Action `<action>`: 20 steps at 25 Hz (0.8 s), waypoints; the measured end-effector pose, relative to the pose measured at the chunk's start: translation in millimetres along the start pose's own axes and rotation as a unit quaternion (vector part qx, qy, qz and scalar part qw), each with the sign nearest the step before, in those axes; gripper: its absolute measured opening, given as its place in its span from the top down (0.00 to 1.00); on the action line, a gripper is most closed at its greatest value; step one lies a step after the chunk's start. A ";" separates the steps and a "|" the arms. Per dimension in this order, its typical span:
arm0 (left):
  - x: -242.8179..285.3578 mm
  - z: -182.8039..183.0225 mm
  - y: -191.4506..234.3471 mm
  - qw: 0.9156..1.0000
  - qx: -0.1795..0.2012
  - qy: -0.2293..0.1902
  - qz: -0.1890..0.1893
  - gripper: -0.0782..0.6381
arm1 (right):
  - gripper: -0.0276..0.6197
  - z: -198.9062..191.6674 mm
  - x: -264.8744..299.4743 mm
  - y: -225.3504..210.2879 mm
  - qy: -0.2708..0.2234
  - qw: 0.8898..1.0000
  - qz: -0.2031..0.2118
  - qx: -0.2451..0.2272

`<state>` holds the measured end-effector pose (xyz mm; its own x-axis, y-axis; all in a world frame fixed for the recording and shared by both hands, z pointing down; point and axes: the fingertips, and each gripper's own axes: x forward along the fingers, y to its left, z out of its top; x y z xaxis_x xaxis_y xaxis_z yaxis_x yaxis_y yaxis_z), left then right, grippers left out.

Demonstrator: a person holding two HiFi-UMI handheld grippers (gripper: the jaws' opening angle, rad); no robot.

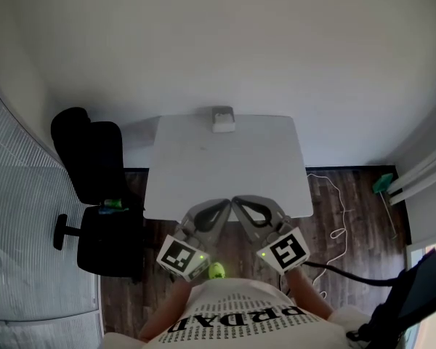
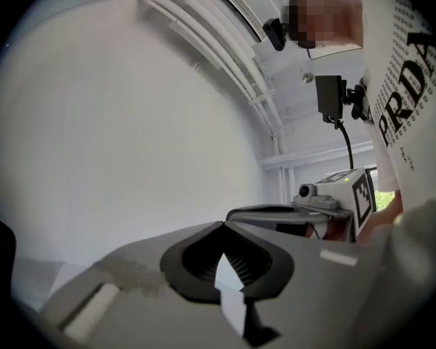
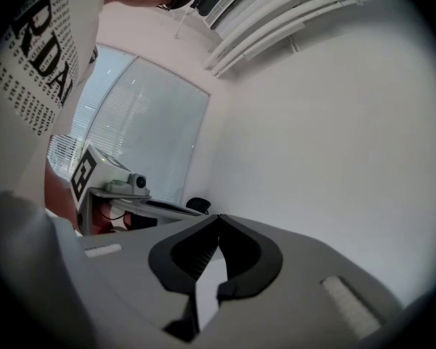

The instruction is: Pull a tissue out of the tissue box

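a: where's the tissue box?
b: the tissue box (image 1: 223,119) sits at the far edge of the white table (image 1: 203,158), about midway along that edge and close against the wall (image 1: 225,42). it's too small in the head view to tell whether a tissue stands up from it.
a: and the grippers?
b: both are at the near edge of the table, well apart from the box, held close to the person's body. the left gripper (image 1: 219,206) and the right gripper (image 1: 241,203) lie side by side, tips angled towards each other and nearly meeting.
a: what are the jaws doing?
b: in the left gripper view, the left gripper (image 2: 221,224) has its jaws pressed together at the tips. nothing is between them, and only white wall shows beyond. the right gripper view shows the same: the right gripper (image 3: 218,217) has its tips closed on each other and is empty.
a: anything else around?
b: a black office chair (image 1: 94,187) stands left of the table on the dark wood floor (image 1: 363,195). a thin pale cable (image 1: 345,208) trails on the floor to the right. the left gripper view also catches the right gripper's marker cube (image 2: 363,193) off to the side.
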<state>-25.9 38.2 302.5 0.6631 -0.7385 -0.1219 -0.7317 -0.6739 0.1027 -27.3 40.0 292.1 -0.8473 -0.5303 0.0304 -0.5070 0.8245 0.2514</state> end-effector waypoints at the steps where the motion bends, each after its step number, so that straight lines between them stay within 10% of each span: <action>1: -0.7 1.1 6.5 1.000 -0.001 0.000 -0.001 0.90 | 0.95 0.5 6.6 -0.5 0.001 1.000 -0.001 -0.002; 20: 24.0 -5.4 52.1 1.000 -0.003 -0.002 -0.009 0.90 | 0.95 -16.1 46.1 -29.4 0.018 1.000 0.003 -0.007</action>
<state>-47.2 -14.7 310.2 0.6754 -0.7262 -0.1281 -0.7186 -0.6872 0.1066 -48.9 -11.9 301.7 -0.8438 -0.5325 0.0667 -0.4998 0.8250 0.2639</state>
